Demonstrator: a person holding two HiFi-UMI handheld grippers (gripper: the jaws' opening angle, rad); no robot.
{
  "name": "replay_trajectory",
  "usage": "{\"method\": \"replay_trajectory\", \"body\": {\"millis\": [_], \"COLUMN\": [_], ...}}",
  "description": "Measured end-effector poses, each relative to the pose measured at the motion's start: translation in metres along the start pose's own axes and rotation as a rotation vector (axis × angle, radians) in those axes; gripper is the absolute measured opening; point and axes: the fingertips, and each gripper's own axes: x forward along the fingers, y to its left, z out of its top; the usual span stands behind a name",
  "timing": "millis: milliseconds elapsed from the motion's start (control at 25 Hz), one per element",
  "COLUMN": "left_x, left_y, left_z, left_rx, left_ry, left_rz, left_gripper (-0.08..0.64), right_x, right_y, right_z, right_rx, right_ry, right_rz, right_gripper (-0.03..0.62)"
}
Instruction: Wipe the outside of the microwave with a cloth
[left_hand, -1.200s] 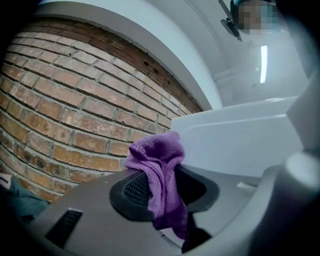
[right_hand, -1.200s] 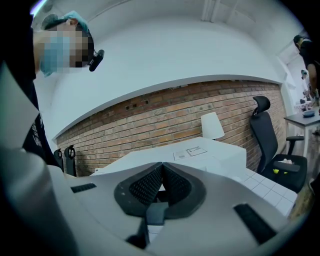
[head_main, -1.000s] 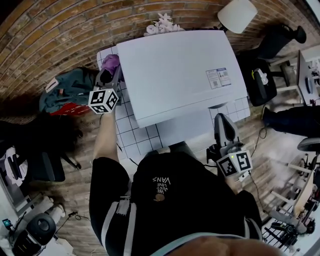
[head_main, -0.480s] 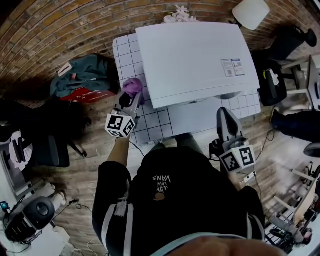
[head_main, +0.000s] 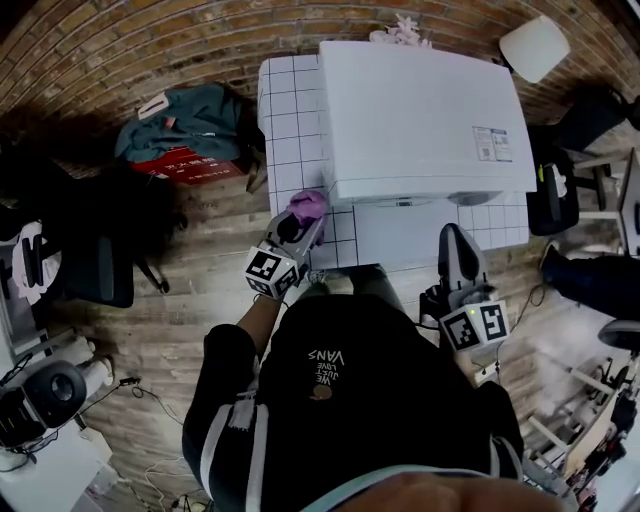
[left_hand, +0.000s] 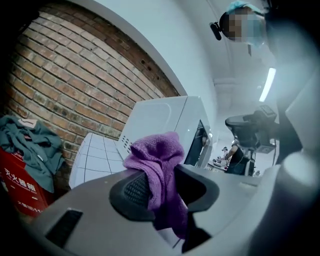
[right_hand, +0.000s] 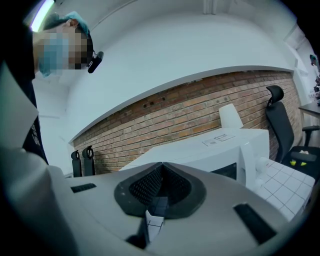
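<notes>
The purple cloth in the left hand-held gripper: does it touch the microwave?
Cannot tell. In the head view the purple cloth sits at the corner of the microwave with no plain gap; in the left gripper view it merely overlaps the microwave.

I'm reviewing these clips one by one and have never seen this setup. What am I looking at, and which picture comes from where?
There is no robot: a person holds a two-jaw tool in each hand. The overhead picture comes from a camera on the person's head, looking down. The other two come from cameras riding on each tool, looking along its jaws. A white microwave stands on a white tiled table. The left tool is shut on a purple cloth, close to the microwave's front corner. The right tool is shut and empty, in front of the microwave. The marker cubes are parts of the tools.
</notes>
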Motion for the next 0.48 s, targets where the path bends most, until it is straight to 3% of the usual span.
{"method": "replay_trajectory", "body": {"millis": [240,480], "left_x": [0.022,0.057], "left_y": [0.018,0.061], "left_z": [-0.002,0.013], "left_rx": [-0.042,-0.017], "left_ry": [-0.004,-0.016], "left_rz": [0.018,0.062], "left_gripper": [0.133,0.133], "right_x": [-0.006,-0.002], "right_y": [-0.018,-0.042], "right_z": [0.007,0.015], "right_rx": [-0.009,-0.009], "right_ry": [-0.005,0.004], "right_rz": [-0.05,-0.094], "right_gripper": [-0.003,-0.003]}}
